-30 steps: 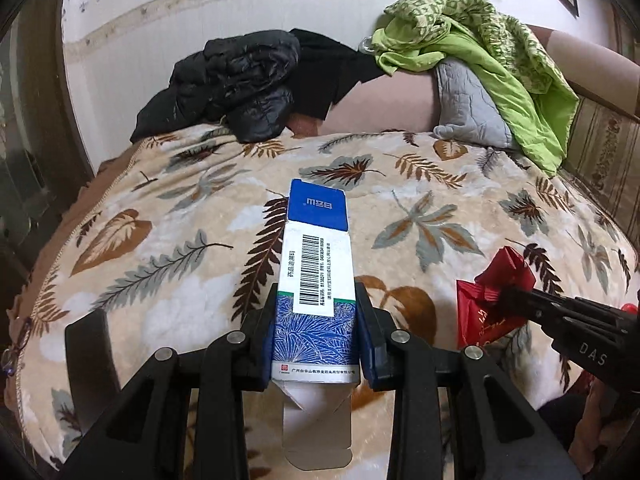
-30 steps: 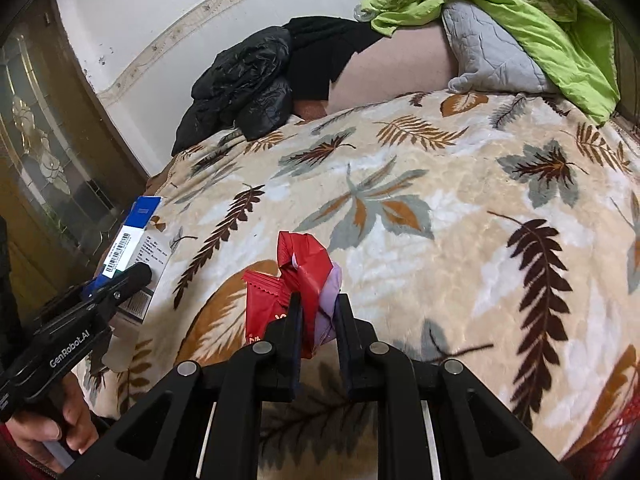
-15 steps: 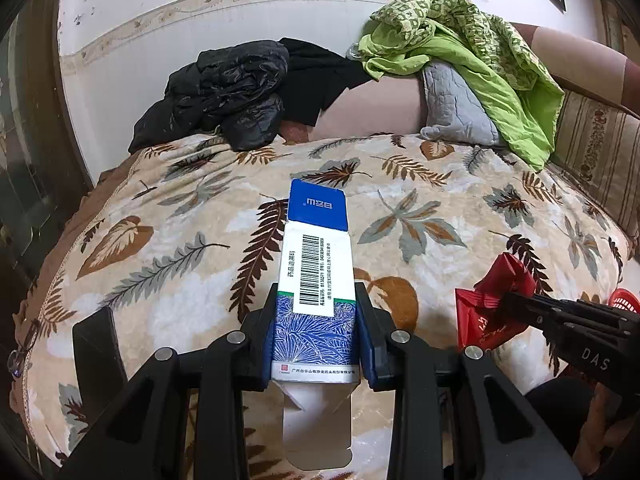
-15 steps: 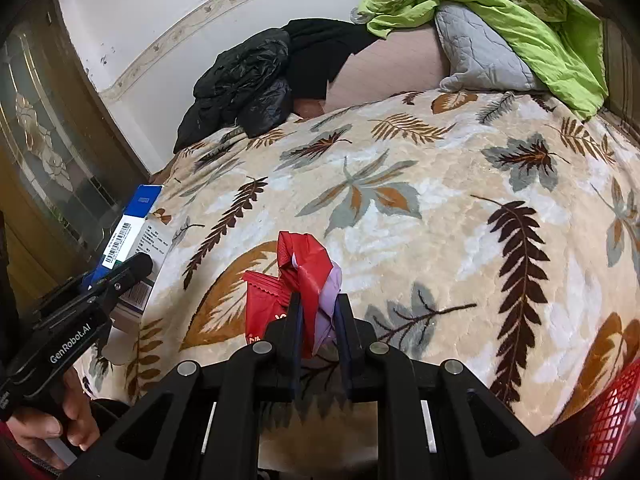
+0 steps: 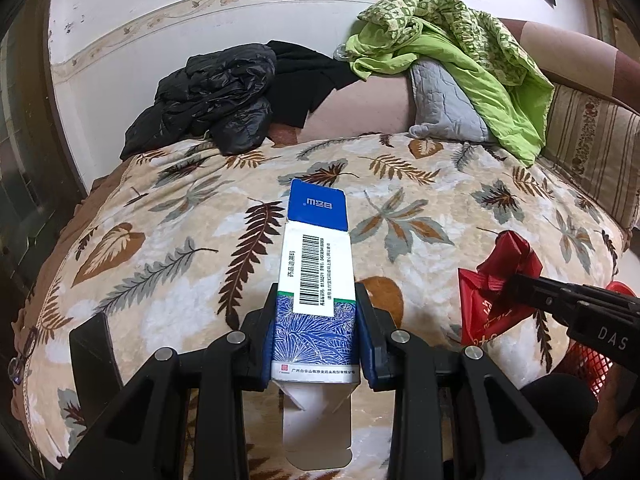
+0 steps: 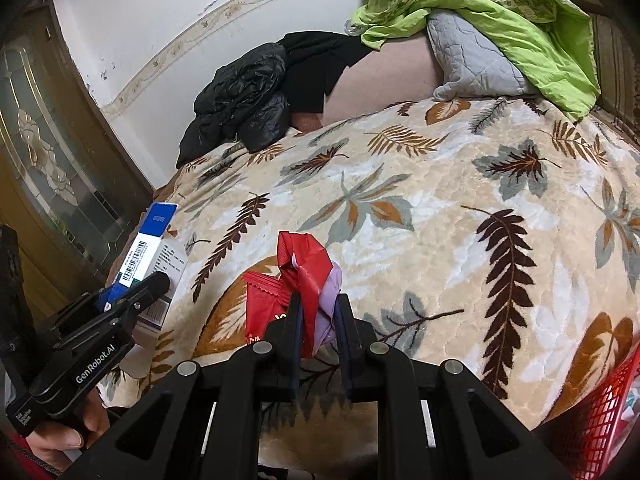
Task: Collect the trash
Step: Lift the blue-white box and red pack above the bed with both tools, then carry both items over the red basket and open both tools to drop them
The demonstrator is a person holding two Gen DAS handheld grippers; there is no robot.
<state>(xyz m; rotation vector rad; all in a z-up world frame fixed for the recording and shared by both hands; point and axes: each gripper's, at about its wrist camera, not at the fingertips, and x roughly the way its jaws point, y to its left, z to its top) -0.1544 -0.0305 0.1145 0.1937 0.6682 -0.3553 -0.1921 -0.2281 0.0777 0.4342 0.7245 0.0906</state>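
Your left gripper [image 5: 316, 338] is clamped on the box [image 5: 318, 280], pads against its two long sides, a loose flap hanging open at the near end. Your right gripper [image 6: 318, 322] is pinched tight on the red wrapper [image 6: 298, 276], with a pale purple scrap caught beside it. Both pieces are held above the leaf-print blanket [image 6: 440, 208]. A red mesh basket [image 6: 600, 412] sits at your lower right. Farther back lie a black jacket [image 5: 216, 100], a grey pillow [image 5: 444, 104] and a green cover [image 5: 480, 60].

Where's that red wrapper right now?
The red wrapper is pinched in the right tool, held above the leaf-patterned blanket; the red basket sits lower right.
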